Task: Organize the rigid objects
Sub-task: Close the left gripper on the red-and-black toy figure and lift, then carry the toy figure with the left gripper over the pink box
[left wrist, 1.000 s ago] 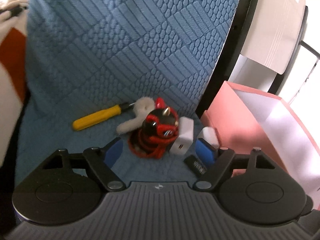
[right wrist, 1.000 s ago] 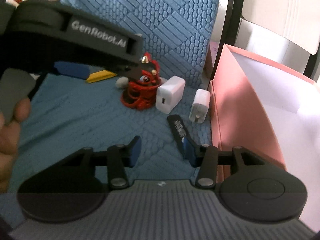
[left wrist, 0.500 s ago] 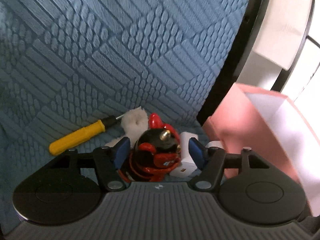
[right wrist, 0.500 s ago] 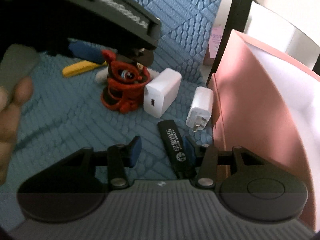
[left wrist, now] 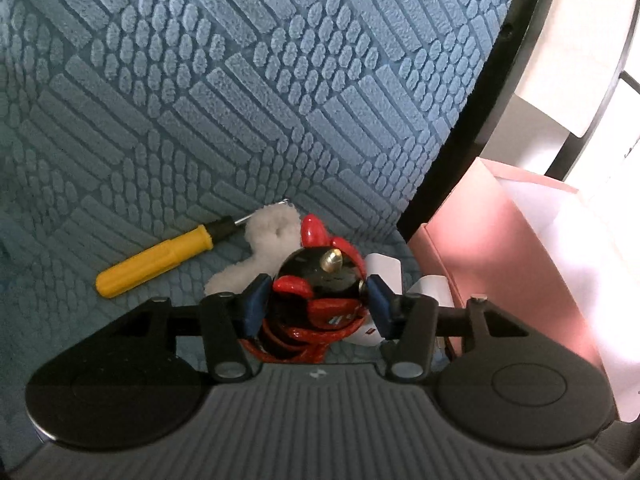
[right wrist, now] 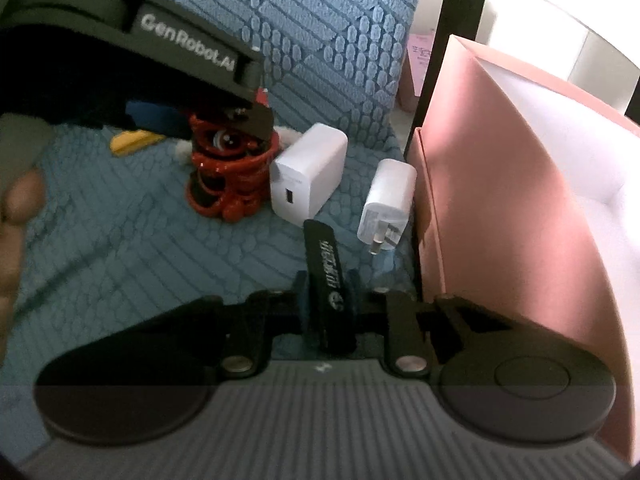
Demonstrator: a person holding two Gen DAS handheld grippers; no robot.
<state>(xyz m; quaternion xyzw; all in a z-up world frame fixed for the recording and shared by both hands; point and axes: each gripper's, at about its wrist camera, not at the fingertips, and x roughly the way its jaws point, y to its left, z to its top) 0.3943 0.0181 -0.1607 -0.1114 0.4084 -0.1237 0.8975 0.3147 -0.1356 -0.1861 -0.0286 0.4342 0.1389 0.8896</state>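
Note:
A red and black figurine stands on the blue textured cushion. My left gripper is closing on its head, and both blue pads touch its sides. In the right wrist view the left gripper's fingers cover the top of the figurine. My right gripper is closing on a flat black stick with white lettering, which is pinched between its pads. A large white charger and a small white plug lie just beyond.
An open pink box with a white lining stands at the right, against the cushion's edge. A yellow screwdriver and a white fluffy piece lie left of the figurine. A black frame bar rises behind. A person's hand shows at the left edge.
My left gripper came forward and down over the figurine and its jaws narrowed onto the head. My right gripper moved onto the black stick and closed on it.

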